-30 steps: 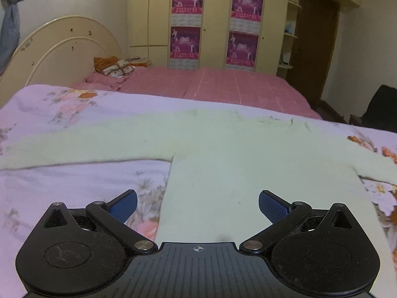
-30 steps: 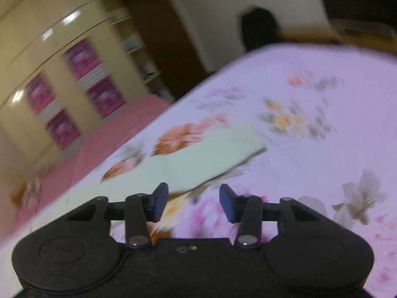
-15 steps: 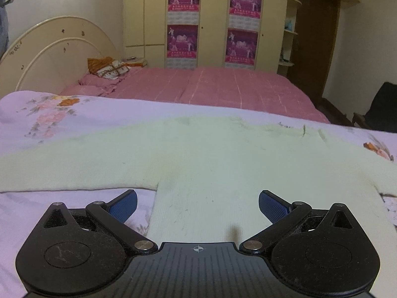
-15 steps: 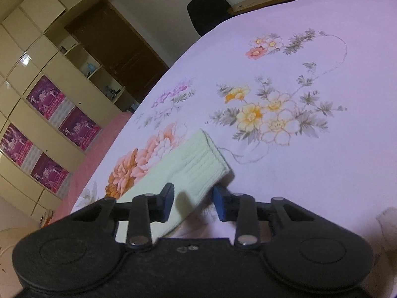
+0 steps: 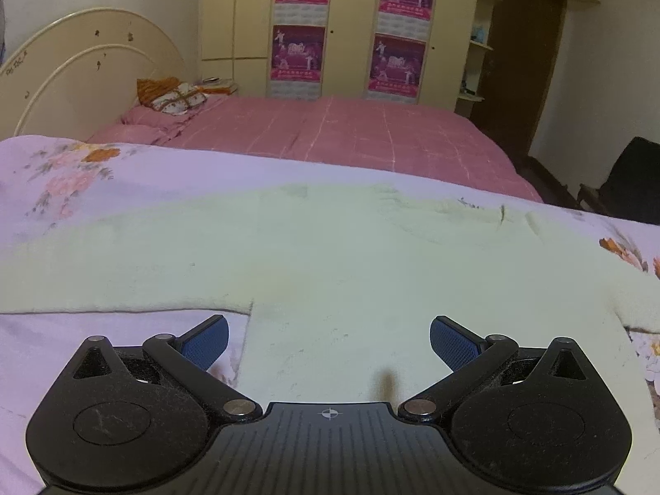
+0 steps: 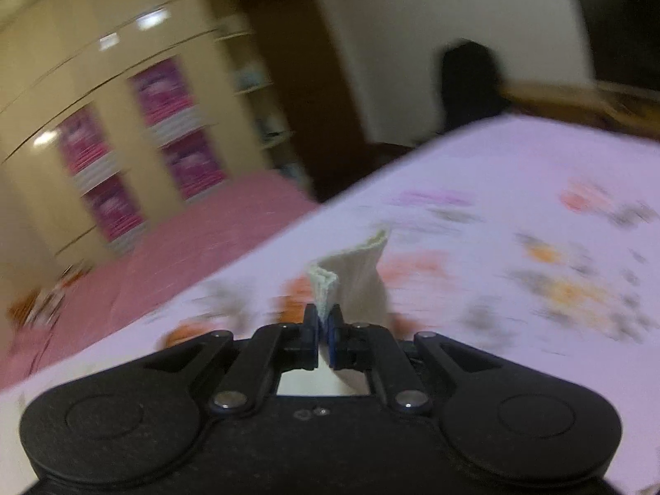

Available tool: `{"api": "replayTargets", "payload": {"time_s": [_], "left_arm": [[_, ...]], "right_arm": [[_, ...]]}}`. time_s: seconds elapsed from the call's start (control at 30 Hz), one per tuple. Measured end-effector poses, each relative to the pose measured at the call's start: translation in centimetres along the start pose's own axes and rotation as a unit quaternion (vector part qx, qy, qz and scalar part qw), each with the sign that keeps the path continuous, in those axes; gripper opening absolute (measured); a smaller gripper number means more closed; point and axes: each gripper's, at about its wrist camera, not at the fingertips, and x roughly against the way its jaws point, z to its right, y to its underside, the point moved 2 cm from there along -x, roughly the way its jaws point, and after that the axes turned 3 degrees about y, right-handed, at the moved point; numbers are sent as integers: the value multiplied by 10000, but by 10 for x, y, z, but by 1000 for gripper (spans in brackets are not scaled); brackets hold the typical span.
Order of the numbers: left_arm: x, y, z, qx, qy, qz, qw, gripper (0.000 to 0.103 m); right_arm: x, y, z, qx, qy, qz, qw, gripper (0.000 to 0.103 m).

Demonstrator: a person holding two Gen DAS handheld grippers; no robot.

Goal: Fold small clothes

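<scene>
A pale green knitted sweater [image 5: 330, 272] lies flat on the lilac flowered sheet [image 5: 82, 173], sleeves spread to both sides. My left gripper [image 5: 328, 342] is open and empty, low over the sweater's body near its left side seam. My right gripper [image 6: 324, 330] is shut on the cuff of the sweater's sleeve [image 6: 354, 272] and holds it lifted above the sheet [image 6: 536, 189]; the cuff sticks up between the pads. The right wrist view is blurred by motion.
A pink bed [image 5: 350, 132] with pillows [image 5: 173, 97] lies beyond the sheet, with a cream headboard [image 5: 82, 78] at left. Wardrobes with purple posters [image 5: 350, 29] line the far wall. A dark chair [image 5: 631, 173] stands at right.
My right gripper has closed on the sleeve cuff and lifted it off the sheet. My left gripper moved forward over the sweater's body and stayed open.
</scene>
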Motion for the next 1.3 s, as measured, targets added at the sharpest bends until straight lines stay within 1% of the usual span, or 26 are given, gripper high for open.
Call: {"api": "replayTargets", "payload": {"time_s": [0.07,0.13,0.27,0.43,0.5,0.57,0.6,0.63,0.7,0.77,0.8,0.83,0.87,0.9,0.93,0.97,1.03,1.1,1.17,1.2,1.23,1.27,1.3], "left_arm": [[2,-1,-2,4,1,-7,10000,103],[6,0,-5,9,10,-2,10000,103],[12,2,-17,37,-89,-62,9999,103],[18,4,-30,69,-136,-111,9998,103],[19,3,-30,104,-61,-78,9999,103],[18,-1,-27,211,74,-79,9997,103],[16,-3,-24,275,198,-83,9994,103],[14,-6,-19,346,359,-74,9987,103],[7,-12,-5,430,670,-59,9968,103],[-7,-18,16,458,1130,-132,9925,102],[-14,-20,29,486,1329,-149,9898,102],[-21,-21,41,480,1497,-180,9874,95],[-29,-23,54,459,1647,-260,9849,69],[-41,-24,66,464,1778,-433,9820,60],[-52,-24,77,554,1937,-580,9778,57],[-62,-23,85,621,2012,-680,9752,57],[-82,-22,102,625,2046,-912,9726,57],[-102,-20,112,735,2116,-1139,9679,57],[-113,-18,123,791,2127,-1197,9665,57],[-115,-18,128,820,2164,-1179,9657,52],[-120,-19,131,840,2209,-1225,9639,23],[-125,-18,134,894,2233,-1337,9614,3],[-129,-17,133,1002,2280,-1391,9584,3]], "right_arm": [[1,4,-39,392,-321,-20,9987,5],[3,12,-80,729,-699,-87,9948,5],[0,37,-153,1224,-1309,-334,9833,5],[0,74,-218,1811,-1814,-621,9646,5],[-3,93,-239,2048,-1911,-780,9568,5],[-9,108,-251,2221,-1958,-1017,9497,8],[-13,115,-255,2280,-1962,-1238,9456,16],[-16,117,-254,2298,-1913,-1330,9449,19],[-6,112,-244,2195,-1894,-1127,9504,23],[9,101,-224,1786,-1934,-937,9602,23],[15,94,-209,1527,-1886,-879,9661,23],[19,89,-197,1358,-1817,-840,9703,25],[23,85,-185,1212,-1728,-810,9741,25],[25,81,-170,1064,-1623,-800,9777,25],[27,77,-159,955,-1550,-822,9798,24],[27,75,-151,875,-1482,-853,9814,24],[32,70,-133,734,-1348,-851,9845,24],[35,72,-116,683,-1244,-839,9863,24],[35,74,-106,627,-1142,-851,9878,25],[34,76,-103,599,-1077,-859,9887,25],[36,79,-98,563,-1026,-872,9893,25],[35,84,-97,527,-982,-890,9898,25],[34,88,-96,482,-932,-914,9903,25]]}}
